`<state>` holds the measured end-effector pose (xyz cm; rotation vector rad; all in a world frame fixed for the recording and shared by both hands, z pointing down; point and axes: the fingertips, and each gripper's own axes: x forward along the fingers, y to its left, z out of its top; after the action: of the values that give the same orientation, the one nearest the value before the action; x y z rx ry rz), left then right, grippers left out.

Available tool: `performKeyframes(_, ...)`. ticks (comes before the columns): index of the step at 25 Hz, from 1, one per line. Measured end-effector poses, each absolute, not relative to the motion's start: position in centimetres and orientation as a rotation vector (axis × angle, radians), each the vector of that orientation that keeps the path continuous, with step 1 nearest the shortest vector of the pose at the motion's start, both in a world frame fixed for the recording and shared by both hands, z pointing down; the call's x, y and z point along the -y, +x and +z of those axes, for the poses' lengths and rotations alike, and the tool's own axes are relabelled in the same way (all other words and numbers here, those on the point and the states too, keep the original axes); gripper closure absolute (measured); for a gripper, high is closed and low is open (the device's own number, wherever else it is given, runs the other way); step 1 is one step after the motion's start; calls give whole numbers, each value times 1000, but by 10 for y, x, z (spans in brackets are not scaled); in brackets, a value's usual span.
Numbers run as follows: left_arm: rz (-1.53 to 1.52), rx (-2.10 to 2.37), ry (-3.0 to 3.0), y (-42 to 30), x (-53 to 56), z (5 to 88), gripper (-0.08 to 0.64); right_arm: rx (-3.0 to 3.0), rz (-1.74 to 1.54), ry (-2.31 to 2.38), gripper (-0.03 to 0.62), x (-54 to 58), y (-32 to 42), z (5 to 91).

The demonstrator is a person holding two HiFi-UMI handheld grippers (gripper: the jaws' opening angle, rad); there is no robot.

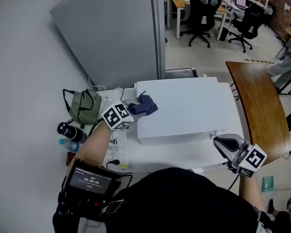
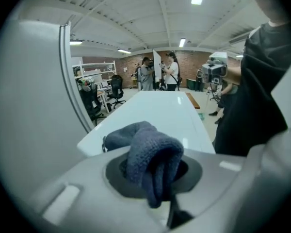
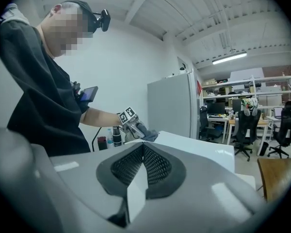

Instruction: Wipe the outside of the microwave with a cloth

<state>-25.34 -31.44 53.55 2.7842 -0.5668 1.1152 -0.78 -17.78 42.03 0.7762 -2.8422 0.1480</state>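
Observation:
A white microwave (image 1: 189, 108) stands on a white table, its flat top towards me. My left gripper (image 1: 131, 113) is shut on a dark blue cloth (image 1: 144, 105), which rests on the microwave's top near its left edge. The left gripper view has the cloth (image 2: 148, 157) bunched between the jaws, with the white top (image 2: 160, 113) stretching away. My right gripper (image 1: 222, 144) is shut on nothing, off the microwave's front right corner. From the right gripper view, the jaws (image 3: 143, 165) meet, and the left gripper (image 3: 132, 125) and cloth (image 3: 148, 135) show on the microwave (image 3: 194, 149).
A green mesh bag (image 1: 85, 107), a black bottle (image 1: 70, 131) and a power strip (image 1: 120, 154) lie left of the microwave. A grey fridge (image 1: 116, 30) stands behind. A wooden table (image 1: 259, 106) is at the right. Office chairs (image 1: 201, 13) and people (image 2: 157, 72) are farther off.

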Motion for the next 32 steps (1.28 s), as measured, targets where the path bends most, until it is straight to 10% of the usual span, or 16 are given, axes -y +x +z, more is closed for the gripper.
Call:
performKeyframes(20, 1300, 257, 2870, 153, 375, 544, 503, 2715, 275, 1362, 586, 125, 341, 445)
performKeyframes(25, 1174, 217, 2968, 112, 347, 500, 502, 2764, 238, 1263, 586, 140, 296, 441)
performKeyframes(32, 1199, 462, 2899, -126, 307, 495, 502, 2860, 120, 988, 586, 165, 133, 419)
